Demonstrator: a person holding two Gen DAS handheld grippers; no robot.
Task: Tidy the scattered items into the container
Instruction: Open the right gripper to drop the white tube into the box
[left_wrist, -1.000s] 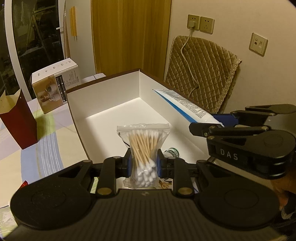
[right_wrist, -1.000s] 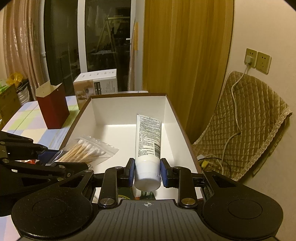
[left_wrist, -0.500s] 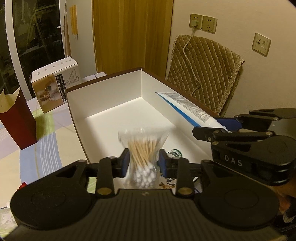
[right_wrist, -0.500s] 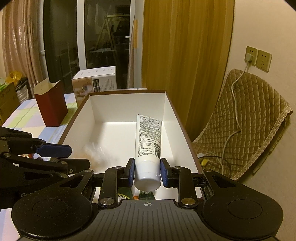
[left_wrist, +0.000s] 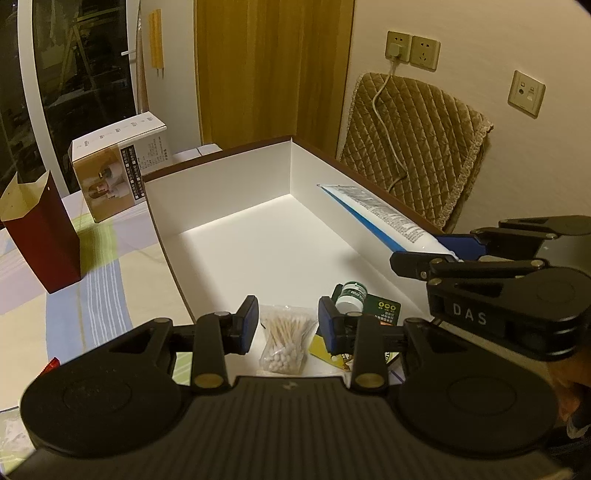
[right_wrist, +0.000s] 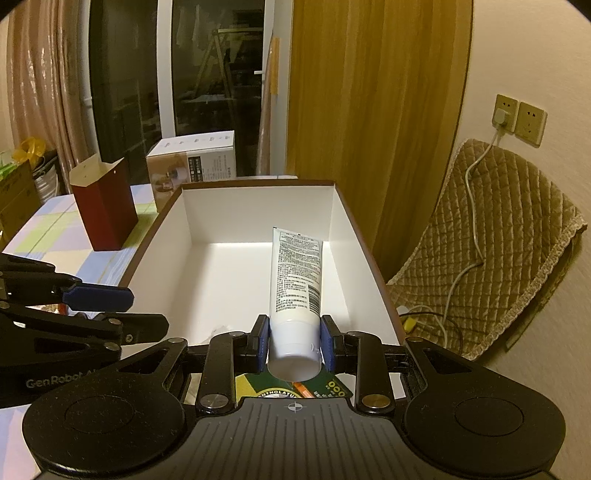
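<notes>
My left tongs (left_wrist: 287, 325) are released, so the cotton swab bag (left_wrist: 285, 343) lies inside the white box (left_wrist: 221, 192); my right tongs (right_wrist: 294, 345) grasp the tube (right_wrist: 295, 291) above the box, ready to drop.

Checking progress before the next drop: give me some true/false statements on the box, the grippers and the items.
1. The right gripper clamps the white tube. True.
2. The left gripper grips the cotton swab bag. False: its jaws have just opened, and the bag lies loose in the white box.
3. The small green-capped bottle lies inside the box. True.
4. The red paper carton stands inside the box. False: it stands outside, on the tablecloth.
</notes>
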